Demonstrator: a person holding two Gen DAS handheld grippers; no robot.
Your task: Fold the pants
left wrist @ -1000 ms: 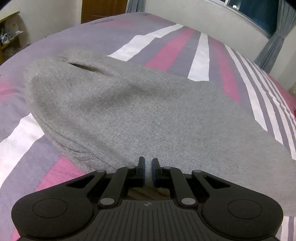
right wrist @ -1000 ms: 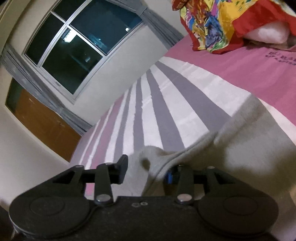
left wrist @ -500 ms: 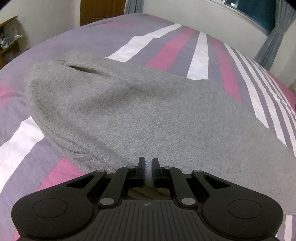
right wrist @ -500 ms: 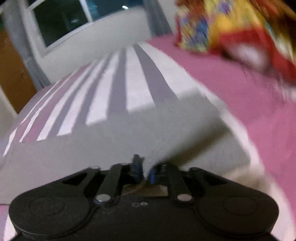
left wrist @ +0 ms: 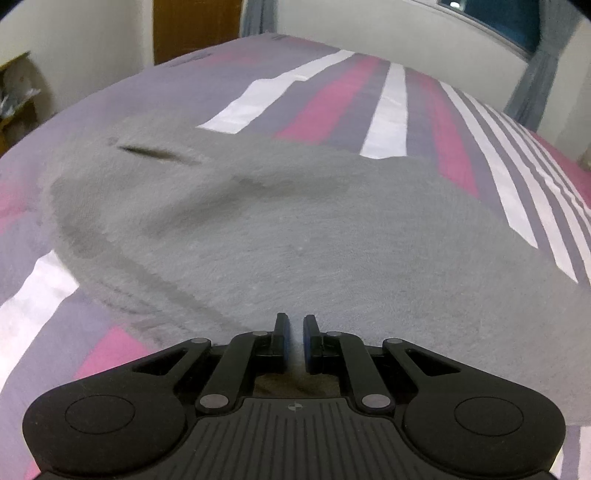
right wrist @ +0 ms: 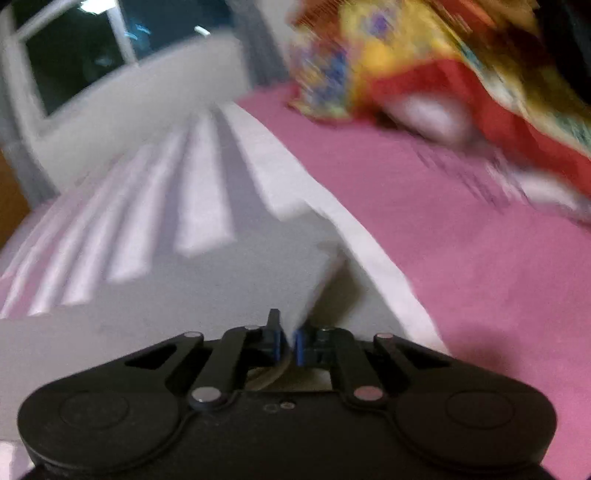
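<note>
Striped bedding point(left wrist: 388, 110) in purple, pink and white covered the bed that filled both views, with a pale wall, a dark window point(right wrist: 74, 55) and grey curtains point(left wrist: 535, 85) at the far side and a brown wooden door point(left wrist: 195, 29) at the far left of the left wrist view. Grey fleece pants point(left wrist: 295, 229) lay spread across the near half of the bed, reaching from the left gripper point(left wrist: 294, 341) away toward the far left, where a dark slit of an opening showed in the cloth. That gripper's black fingers point(left wrist: 280, 338) with blue pads were clenched on the near edge of the pants, the fabric bunched between them. In the right wrist view, which was blurred, the same grey pants point(right wrist: 166, 302) covered the near left of the bed, one corner lifted off a white and pink stretch of sheet. The right gripper point(right wrist: 288, 345) had just been closing, and its blue-padded fingers point(right wrist: 273, 336) were pinched tight on that raised edge of cloth. At the far right lay a crumpled, brightly printed blanket point(right wrist: 443, 66) in red, yellow and blue, well apart from the pants.
</note>
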